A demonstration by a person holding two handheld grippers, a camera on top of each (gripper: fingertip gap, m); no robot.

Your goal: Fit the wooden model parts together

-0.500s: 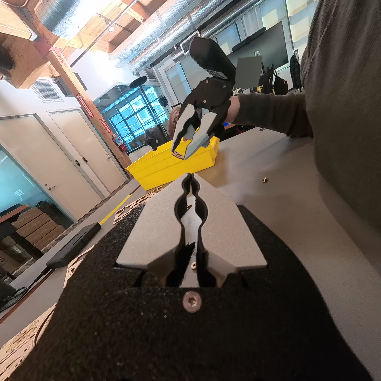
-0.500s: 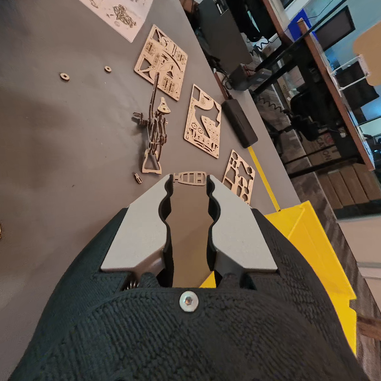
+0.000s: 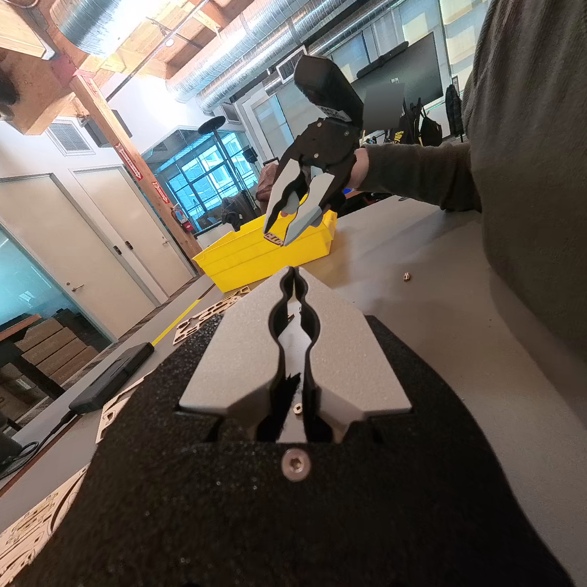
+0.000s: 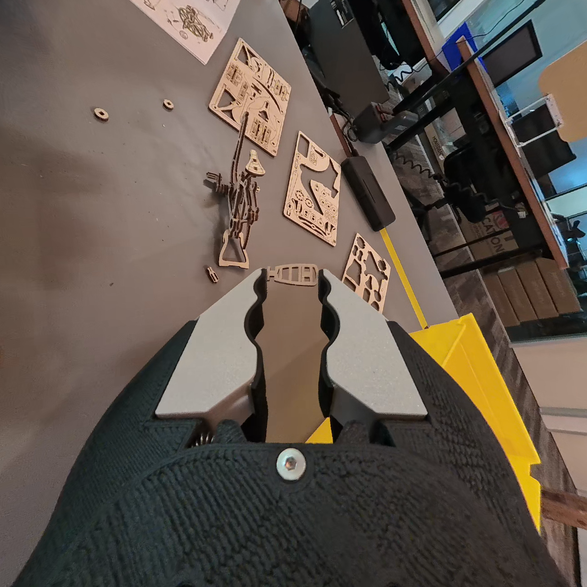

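Note:
My right gripper (image 4: 291, 272) is shut on a small flat ladder-like wooden part (image 4: 295, 275), held crosswise at its fingertips above the grey table (image 4: 79, 222). A partly built wooden model (image 4: 238, 203) lies on the table just ahead and to the left of it. In the left wrist view the right gripper (image 3: 276, 239) hangs over the table with the wooden part (image 3: 273, 238) at its tips. My left gripper (image 3: 293, 270) is shut with its tips touching and nothing visible between them, low over the table.
Three laser-cut wooden sheets (image 4: 251, 95) (image 4: 313, 187) (image 4: 367, 273) lie toward the table's edge beside a black power brick (image 4: 368, 193). A yellow bin (image 3: 270, 254) stands at the table's end. Two wooden washers (image 4: 101, 113), a small loose piece (image 4: 212, 274) and a paper sheet (image 4: 187, 22) lie nearby. Left tips to right tips: about 20 centimeters.

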